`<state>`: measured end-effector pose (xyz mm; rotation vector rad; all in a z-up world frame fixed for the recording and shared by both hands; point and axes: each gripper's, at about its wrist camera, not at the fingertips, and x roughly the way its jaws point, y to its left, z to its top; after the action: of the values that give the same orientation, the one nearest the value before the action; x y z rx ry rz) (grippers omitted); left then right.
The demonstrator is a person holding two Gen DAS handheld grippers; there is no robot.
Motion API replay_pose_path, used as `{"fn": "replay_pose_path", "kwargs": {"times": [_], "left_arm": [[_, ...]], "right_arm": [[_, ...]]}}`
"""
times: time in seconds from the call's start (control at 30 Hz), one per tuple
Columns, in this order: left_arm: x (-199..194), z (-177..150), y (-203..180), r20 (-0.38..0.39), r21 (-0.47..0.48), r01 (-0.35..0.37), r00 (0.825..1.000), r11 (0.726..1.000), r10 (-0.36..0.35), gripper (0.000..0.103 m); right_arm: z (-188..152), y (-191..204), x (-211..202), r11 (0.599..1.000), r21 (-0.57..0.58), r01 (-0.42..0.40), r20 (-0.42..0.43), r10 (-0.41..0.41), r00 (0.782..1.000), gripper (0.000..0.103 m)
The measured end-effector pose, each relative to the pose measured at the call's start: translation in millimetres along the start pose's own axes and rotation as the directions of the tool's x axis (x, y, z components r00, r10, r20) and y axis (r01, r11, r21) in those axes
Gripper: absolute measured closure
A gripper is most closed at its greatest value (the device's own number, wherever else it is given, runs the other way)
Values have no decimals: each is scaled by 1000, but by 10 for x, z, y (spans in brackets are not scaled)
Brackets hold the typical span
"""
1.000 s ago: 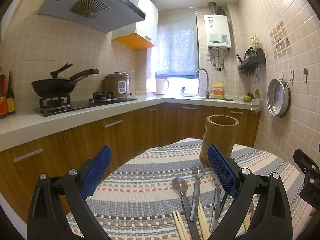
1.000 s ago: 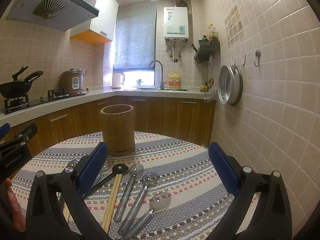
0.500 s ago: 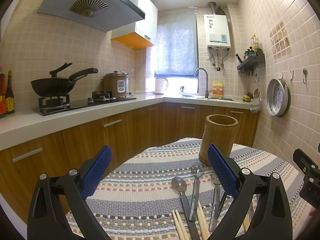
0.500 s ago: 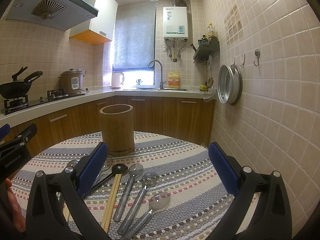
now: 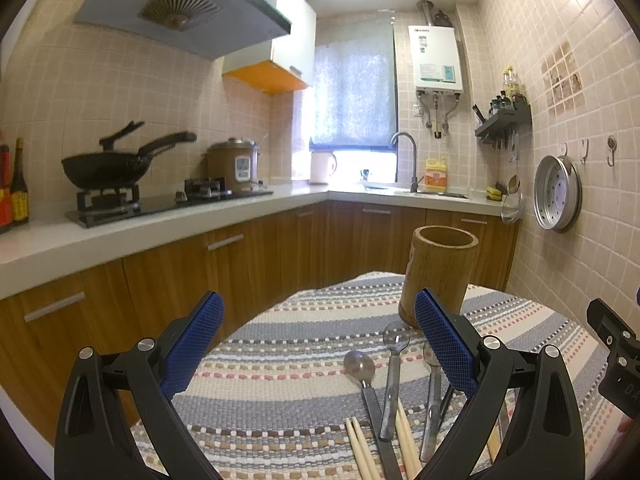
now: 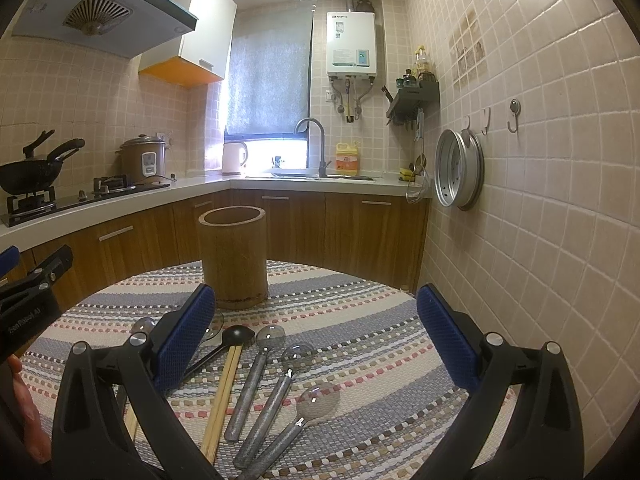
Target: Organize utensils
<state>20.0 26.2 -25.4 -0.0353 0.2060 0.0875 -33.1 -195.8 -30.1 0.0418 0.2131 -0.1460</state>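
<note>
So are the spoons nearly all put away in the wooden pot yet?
Not yet. Nothing looks done: no handle sticks up from the wooden pot. Nothing is in hand either, since the left gripper and right gripper are both open and holding nothing. Everything is left: the spoons, the black ladle and the chopsticks all lie flat on the striped mat.

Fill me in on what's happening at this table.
A person holds a gripper in each hand over a striped cloth, about to sort utensils. The left gripper and right gripper are both open and hold nothing. Spoons, chopsticks and a black ladle lie loose on the cloth. The bamboo holder stands upright behind them; no utensil shows above its rim.
</note>
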Motion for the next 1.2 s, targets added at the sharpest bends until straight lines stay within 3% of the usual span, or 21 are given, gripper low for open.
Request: {"fn": "replay_pose_path", "kwargs": {"times": [0.07, 0.17, 0.27, 0.37, 0.47, 0.5, 0.6, 0.63, 0.7, 0.77, 0.8, 0.9, 1.0, 1.13, 1.2], "left_arm": [[37, 20, 94, -47, -10, 9, 999, 1000, -9, 10], [136, 124, 238, -130, -5, 35, 991, 999, -36, 10], [267, 204, 382, -226, -18, 91, 970, 996, -93, 10], [398, 207, 463, -307, -26, 174, 936, 984, -174, 12], [582, 158, 479, -400, -59, 252, 881, 966, -254, 20], [689, 138, 489, -443, -89, 280, 849, 956, -290, 21], [953, 99, 437, -515, -156, 339, 773, 928, -369, 24], [1008, 89, 416, -528, -168, 351, 757, 921, -385, 26], [1257, 55, 311, -594, -208, 379, 684, 902, -424, 32], [1466, 30, 206, -625, -249, 405, 627, 880, -465, 34], [1592, 17, 151, -637, -265, 407, 607, 874, -475, 34], [1924, -18, -19, -659, -302, 425, 554, 853, -509, 36], [2176, -119, -175, -688, -319, 438, 503, 841, -523, 41], [2367, -214, -282, -719, -318, 436, 469, 842, -514, 45], [2420, -245, -333, -719, -311, 439, 471, 843, -510, 45]], "right_arm": [[10, -31, 66, 1000, 11, 13, -41, -13, 999, 7], [30, -98, 206, 998, 41, -37, -155, 43, 987, 8], [67, -161, 318, 994, 57, -91, -249, 102, 963, 15], [110, -224, 420, 992, 54, -113, -317, 124, 940, 26], [120, -271, 540, 988, 65, -142, -379, 156, 912, 36], [118, -285, 604, 986, 67, -150, -408, 164, 898, 39], [114, -322, 790, 980, 94, -178, -476, 201, 856, 50], [113, -326, 845, 976, 105, -190, -494, 217, 842, 55], [121, -359, 998, 965, 140, -223, -537, 263, 801, 58], [131, -373, 1144, 955, 173, -240, -566, 296, 770, 59], [137, -387, 1230, 946, 198, -256, -578, 324, 749, 59], [153, -386, 1456, 913, 283, -293, -602, 407, 687, 59], [144, -295, 1621, 891, 326, -316, -613, 454, 647, 59], [97, -272, 1816, 896, 332, -294, -639, 443, 628, 64], [35, -274, 1925, 898, 339, -280, -659, 439, 610, 65]]}}
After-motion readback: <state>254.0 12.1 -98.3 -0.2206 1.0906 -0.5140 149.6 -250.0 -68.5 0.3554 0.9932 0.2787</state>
